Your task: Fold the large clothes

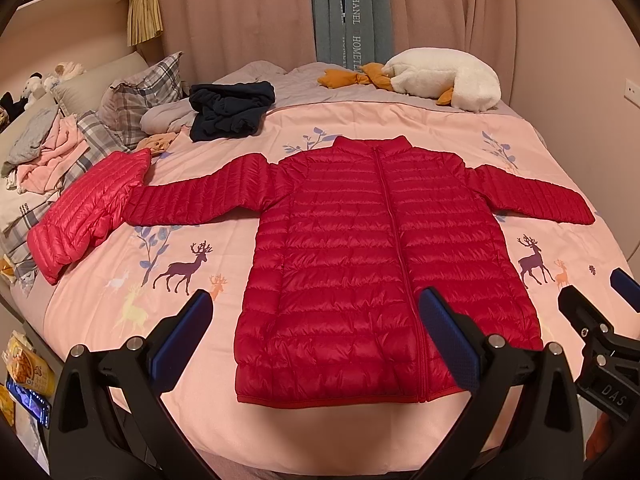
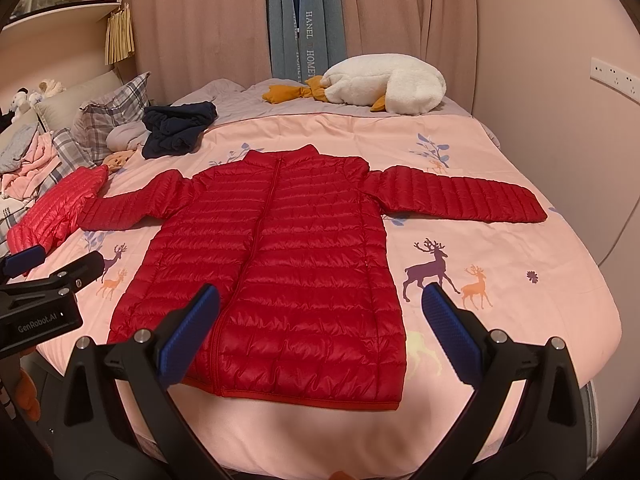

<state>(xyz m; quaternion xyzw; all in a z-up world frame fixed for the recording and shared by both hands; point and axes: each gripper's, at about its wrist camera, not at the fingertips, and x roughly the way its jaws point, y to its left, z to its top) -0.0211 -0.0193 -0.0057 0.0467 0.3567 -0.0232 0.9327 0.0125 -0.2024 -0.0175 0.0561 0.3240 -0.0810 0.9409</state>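
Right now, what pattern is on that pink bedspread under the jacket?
Deer and leafy branches on the pink bedspread, in purple, orange, blue. Right wrist view shows it best.

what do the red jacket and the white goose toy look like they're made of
The red jacket looks like thin, glossy synthetic shell, probably nylon or polyester, over soft filling: it shines under the light and is stitched into puffy horizontal rows. The white goose toy looks like matte plush fleece, with a fuzzy, nubbly surface and no shine; its orange feet seem to be a smoother fabric.
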